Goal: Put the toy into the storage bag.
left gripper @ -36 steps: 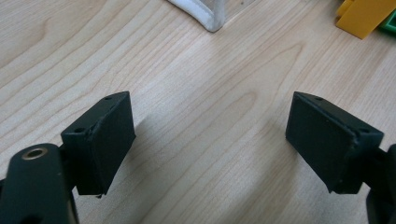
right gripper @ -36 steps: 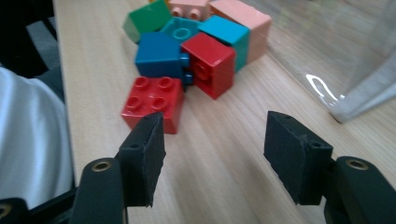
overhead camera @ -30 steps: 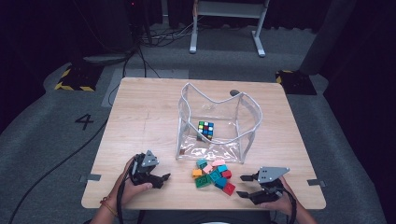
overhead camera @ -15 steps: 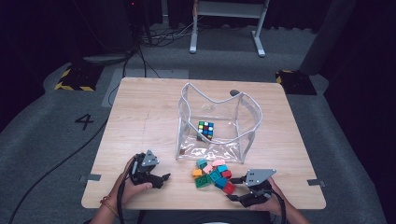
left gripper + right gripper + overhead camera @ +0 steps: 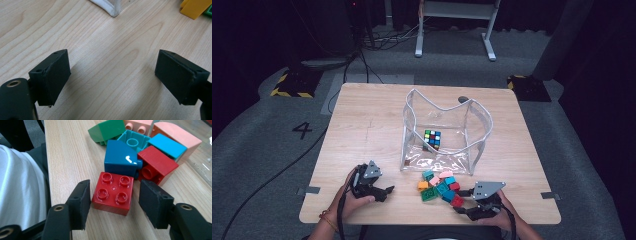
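red brick lies studs-up on the counter, low centre of the right gripper view, between the right gripper's jaws, which have just been closing; the left one looks to touch it, the right stands a little off. behind it, a blue brick and other bricks. in the high view the heap sits below a clear bag holding a cube. lower left there, the left gripper, jaws wide apart over bare wood.
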Available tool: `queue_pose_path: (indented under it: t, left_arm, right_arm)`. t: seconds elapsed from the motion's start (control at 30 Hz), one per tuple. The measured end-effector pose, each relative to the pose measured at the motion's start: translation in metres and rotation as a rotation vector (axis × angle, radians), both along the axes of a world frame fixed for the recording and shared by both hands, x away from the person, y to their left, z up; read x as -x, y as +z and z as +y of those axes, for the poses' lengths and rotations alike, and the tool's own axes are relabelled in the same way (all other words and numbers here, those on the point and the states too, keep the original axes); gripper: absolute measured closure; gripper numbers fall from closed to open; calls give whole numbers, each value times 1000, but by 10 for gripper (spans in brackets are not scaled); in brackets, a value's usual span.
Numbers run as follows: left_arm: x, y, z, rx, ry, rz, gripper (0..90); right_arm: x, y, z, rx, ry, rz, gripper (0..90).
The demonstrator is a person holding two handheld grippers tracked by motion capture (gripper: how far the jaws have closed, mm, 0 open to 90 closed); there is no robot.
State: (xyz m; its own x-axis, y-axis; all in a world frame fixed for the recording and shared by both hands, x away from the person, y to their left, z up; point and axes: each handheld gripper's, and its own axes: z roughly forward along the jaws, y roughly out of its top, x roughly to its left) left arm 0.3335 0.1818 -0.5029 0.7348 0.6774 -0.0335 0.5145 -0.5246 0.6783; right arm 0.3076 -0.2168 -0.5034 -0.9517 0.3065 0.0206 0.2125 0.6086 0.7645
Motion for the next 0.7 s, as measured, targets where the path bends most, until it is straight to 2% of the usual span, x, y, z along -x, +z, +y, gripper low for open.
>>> queue_pose_path:
  t: [0.23,0.4,0.53,0.7]
  left_arm:
    - [0,0,0,3,2,2,131]
    - [0,0,0,0,0,0,131]
    - [0,0,0,4,1,3,131]
    - [0,0,0,3,1,2,131]
  right_arm:
    - [0,0,-3,0,-26,-10,573]
    - [1,0,-9,0,-33,-24,589]
    - [-2,1,-19,-2,-46,-17,589]
    - [-7,5,-36,-5,-87,-20,590]
